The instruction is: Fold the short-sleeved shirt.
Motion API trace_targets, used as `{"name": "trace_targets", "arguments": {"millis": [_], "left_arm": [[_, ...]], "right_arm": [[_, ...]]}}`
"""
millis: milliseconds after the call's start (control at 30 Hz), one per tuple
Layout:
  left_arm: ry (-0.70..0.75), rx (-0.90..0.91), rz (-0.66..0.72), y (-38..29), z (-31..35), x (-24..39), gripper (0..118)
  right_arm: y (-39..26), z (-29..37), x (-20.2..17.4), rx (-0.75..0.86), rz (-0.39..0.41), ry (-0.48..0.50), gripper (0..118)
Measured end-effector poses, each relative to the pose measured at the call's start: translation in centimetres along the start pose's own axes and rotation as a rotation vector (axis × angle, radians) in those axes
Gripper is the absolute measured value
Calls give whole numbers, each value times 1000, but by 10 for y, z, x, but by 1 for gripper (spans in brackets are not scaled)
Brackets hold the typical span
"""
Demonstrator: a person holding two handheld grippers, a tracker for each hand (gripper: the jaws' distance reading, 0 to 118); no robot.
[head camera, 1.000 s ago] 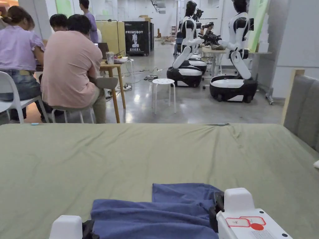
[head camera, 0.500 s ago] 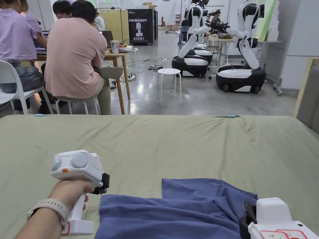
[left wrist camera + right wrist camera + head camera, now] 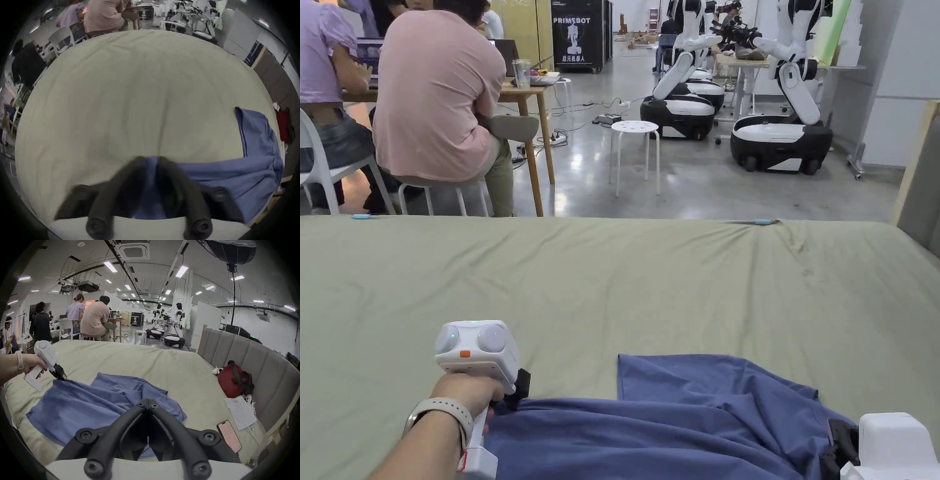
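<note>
A blue short-sleeved shirt [image 3: 675, 425] lies crumpled near the front edge of a bed covered in a green sheet [image 3: 612, 281]. A hand holds my left gripper [image 3: 522, 386] at the shirt's left corner. In the left gripper view its jaws [image 3: 157, 160] are shut with blue cloth pinched between them. From the right gripper view, that left gripper [image 3: 62, 378] bites the shirt's far left corner. My right gripper [image 3: 836, 440] sits at the shirt's right edge. Its jaws [image 3: 148, 400] meet at the tips on the shirt [image 3: 81, 402], where folds gather.
A grey padded headboard [image 3: 243, 350] lines the bed's right side, with a red bag [image 3: 232, 381], a sheet of paper [image 3: 241, 410] and a phone [image 3: 228, 436] beside it. Seated people [image 3: 437, 94], a white stool [image 3: 634, 128] and parked robots [image 3: 781, 125] stand beyond the far edge.
The left gripper rose into view and carried the shirt's left corner outward. The right gripper moved right and lower in frame. The shirt is stretched wider. The head camera tilted down.
</note>
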State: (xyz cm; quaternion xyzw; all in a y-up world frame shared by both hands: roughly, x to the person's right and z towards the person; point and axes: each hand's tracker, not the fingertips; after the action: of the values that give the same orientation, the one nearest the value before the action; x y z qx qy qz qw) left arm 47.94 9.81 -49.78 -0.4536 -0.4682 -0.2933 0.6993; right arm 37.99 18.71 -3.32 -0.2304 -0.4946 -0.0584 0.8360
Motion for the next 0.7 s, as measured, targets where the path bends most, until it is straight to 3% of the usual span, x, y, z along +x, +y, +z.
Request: {"name": "trace_targets", "arguments": {"millis": [133,300,433,533,567,600,633,667,700], "left_arm": [[-25,55,8,3,18,-7,0],[-92,190,-2,-14,67,-8,0],[-116,231,-14,-30,91,-8,0],[-121,243,-25,-34,97,-9,0],[-120,244,-28,-35,98,-10,0],[-120,245,-29,-33,95,-10,0],[-121,243,-30,-34,94,-11,0],[-125,241,-29,-35,93,-11,0],[-125,238,-30,-36,91,-11,0]], "right_arm": [[5,-10,24,-31,-49,2,0],[2,-59,93,-180,-75,-67,0],[-23,-108,156,-375,-249,28,0],[-46,-122,175,-429,-204,1,2],[-52,-126,179,-422,-221,5,13],[-55,-132,182,-439,-252,3,43],[-59,-138,183,-478,-286,5,96],[-64,-140,183,-487,-283,15,118],[-68,-135,183,-446,-279,19,116]]}}
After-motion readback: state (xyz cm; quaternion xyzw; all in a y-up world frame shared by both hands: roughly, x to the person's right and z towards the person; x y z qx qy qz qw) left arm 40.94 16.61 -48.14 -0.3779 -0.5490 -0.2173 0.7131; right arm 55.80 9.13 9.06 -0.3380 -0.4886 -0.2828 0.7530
